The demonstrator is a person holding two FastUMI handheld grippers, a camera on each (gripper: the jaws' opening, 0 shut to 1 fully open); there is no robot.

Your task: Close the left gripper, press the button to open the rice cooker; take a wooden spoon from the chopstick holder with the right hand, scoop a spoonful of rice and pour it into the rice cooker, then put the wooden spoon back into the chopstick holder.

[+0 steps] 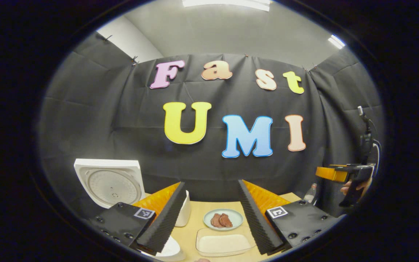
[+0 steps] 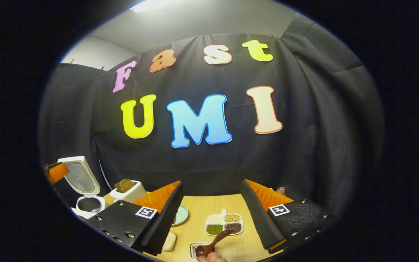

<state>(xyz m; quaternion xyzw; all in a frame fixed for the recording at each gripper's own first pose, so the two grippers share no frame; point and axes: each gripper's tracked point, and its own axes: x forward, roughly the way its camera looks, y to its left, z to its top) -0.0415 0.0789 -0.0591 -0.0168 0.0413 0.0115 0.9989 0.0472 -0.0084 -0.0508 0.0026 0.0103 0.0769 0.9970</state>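
Both claws stand released, jaws spread wide with nothing between them. Low in the left gripper view, the left gripper [image 1: 209, 218] frames a wooden table [image 1: 189, 236]; between its ridged black fingers [image 1: 166, 218] lie a pale rectangular dish [image 1: 222, 244] at the bottom centre and, just behind it, a light green plate [image 1: 223, 219] carrying brown pieces. A white container [image 1: 184, 209] sits partly hidden behind the left-hand finger. Farther back at the lower left, the rice cooker's lid [image 1: 109, 182] stands raised and open. At the right edge of that frame the other gripper, orange and black, is held by a hand [image 1: 353, 187], with a small bottle [image 1: 310, 193] just below and left of it.

Low in the right gripper view, the right gripper [image 2: 211, 222] hangs over the same table [image 2: 209, 203]. At the bottom centre, a wooden spoon [image 2: 211, 243] lies tilted with its bowl over a small clear-edged tray, fingertips [image 2: 211, 257] showing just beneath it. Beyond it sits a four-part white dish [image 2: 224, 223] of grains and beans. At the lower left stands the open rice cooker [image 2: 84, 193], and just to its right the white chopstick holder [image 2: 127, 191] with a brown item inside; what that item is cannot be told.
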